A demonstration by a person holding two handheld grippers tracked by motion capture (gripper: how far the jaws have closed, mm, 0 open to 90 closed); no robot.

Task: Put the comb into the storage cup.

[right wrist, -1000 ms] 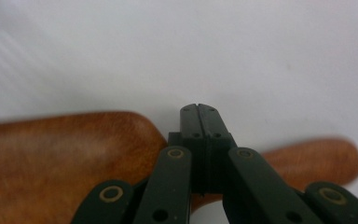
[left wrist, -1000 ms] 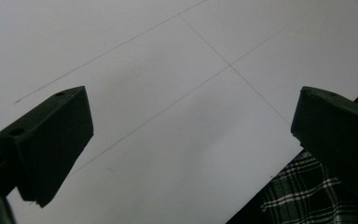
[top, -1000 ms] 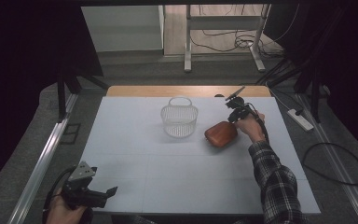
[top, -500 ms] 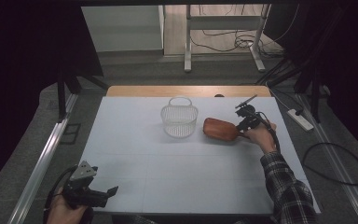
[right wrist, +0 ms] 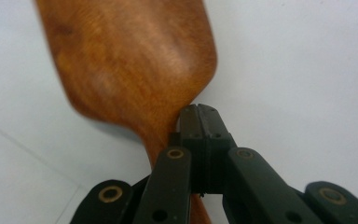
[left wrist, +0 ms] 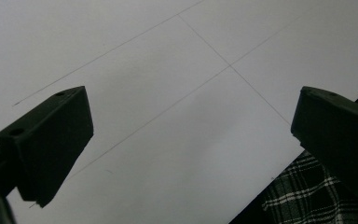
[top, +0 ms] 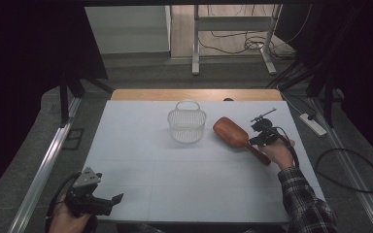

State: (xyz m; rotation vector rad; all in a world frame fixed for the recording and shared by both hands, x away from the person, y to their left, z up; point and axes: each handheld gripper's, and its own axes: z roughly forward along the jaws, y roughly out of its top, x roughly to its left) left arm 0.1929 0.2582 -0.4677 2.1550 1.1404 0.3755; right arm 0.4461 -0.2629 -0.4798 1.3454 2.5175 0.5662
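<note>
A brown wooden spatula lies on the white table, blade toward a white mesh basket, handle running down-right under the person's right hand. My right gripper sits over that handle. In the right gripper view its jaws are shut tip to tip, resting against the right side of the spatula's neck, with nothing visible between the pads. My left gripper rests at the table's near-left corner; in the left gripper view its jaws stand wide open over bare table.
The basket stands upright at the table's far middle, just left of the spatula blade. A wooden strip borders the far edge. Metal rails run along the left side. A power strip and cables lie on the floor at right.
The right hand has shifted toward the near right. The spatula has swung round, so its blade now points up-left at the basket and its handle trails toward the hand. The left gripper has stayed put.
</note>
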